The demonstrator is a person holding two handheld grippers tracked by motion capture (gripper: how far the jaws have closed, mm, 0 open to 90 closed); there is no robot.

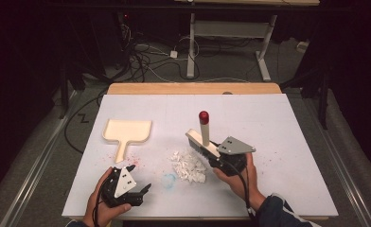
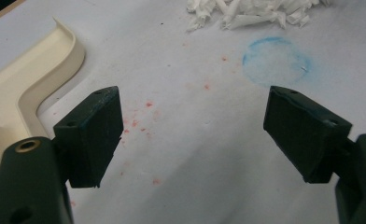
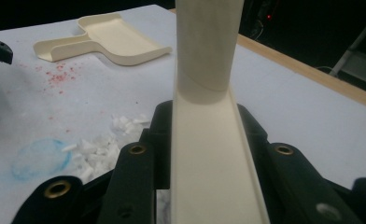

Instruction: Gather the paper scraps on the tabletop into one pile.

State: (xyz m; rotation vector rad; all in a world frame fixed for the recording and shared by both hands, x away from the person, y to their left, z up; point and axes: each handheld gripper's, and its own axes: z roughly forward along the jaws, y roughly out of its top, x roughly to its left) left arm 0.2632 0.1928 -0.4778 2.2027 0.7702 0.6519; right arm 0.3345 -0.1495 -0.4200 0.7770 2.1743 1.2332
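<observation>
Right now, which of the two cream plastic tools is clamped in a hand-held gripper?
The brush, with its red-capped handle, is clamped in the right hand-held gripper beside the paper scraps. The dustpan lies free on the table.

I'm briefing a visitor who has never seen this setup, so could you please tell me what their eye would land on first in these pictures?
First, the heap of white shredded paper scraps at the middle of the white table. Just beyond it, the right hand-held gripper is shut on a cream plastic brush with a red-capped handle standing up. To the left lies a cream plastic dustpan, flat, its handle towards the open left hand-held gripper.
</observation>
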